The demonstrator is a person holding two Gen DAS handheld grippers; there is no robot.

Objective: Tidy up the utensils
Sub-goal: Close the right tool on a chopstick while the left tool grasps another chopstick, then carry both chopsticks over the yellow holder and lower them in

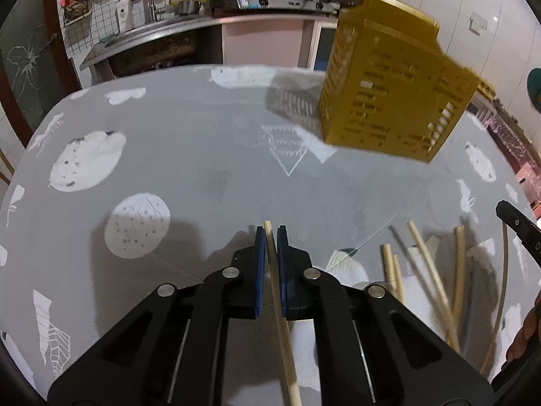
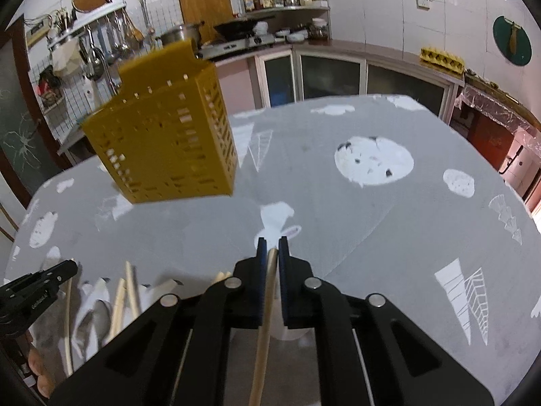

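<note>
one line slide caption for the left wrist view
Left gripper shut on a wooden chopstick, yellow slotted holder ahead on the grey tablecloth.

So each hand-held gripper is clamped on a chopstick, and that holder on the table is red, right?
Not red: the holder is yellow, as the right wrist view shows. The rest holds: the left hand-held gripper and the right hand-held gripper each clamp a chopstick.

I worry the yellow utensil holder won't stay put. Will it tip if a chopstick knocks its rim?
Probably, somewhat. The yellow holder is tall over a small base, so likely top-heavy. Its slotted plastic walls suggest lightness, and the smooth tablecloth may let it slide.
</note>
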